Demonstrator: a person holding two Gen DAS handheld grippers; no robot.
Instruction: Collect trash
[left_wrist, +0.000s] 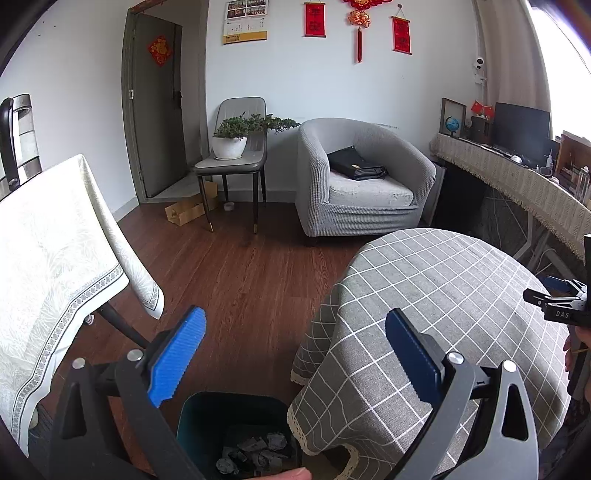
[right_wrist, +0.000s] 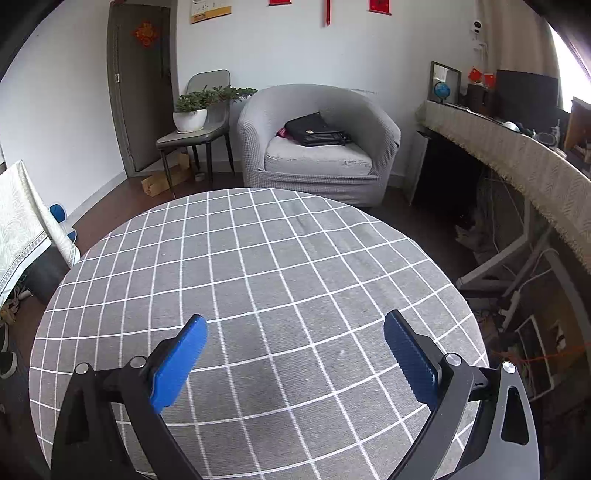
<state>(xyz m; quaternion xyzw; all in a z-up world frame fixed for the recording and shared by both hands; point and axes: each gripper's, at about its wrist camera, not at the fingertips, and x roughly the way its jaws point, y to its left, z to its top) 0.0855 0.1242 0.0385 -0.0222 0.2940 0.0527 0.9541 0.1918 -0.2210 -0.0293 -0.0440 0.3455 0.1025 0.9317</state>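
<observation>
In the left wrist view, my left gripper (left_wrist: 294, 321) is open with nothing between its blue pads. It hangs over a dark bin (left_wrist: 195, 417) on the floor, and several crumpled grey scraps of trash (left_wrist: 255, 454) lie in the bin. The bin stands beside the round table with the grey checked cloth (left_wrist: 424, 295). My right gripper (right_wrist: 295, 321) is open above that table (right_wrist: 258, 258), with nothing in it. No trash shows on the cloth. The right gripper (left_wrist: 546, 291) also shows at the far right edge of the left wrist view.
A table with a white cloth (left_wrist: 44, 251) stands left of the bin, with wooden floor (left_wrist: 240, 280) between. Behind are a grey armchair (right_wrist: 317, 147) with a black bag, a chair bearing a potted plant (right_wrist: 190, 118), and a long cluttered desk (right_wrist: 517, 155) on the right.
</observation>
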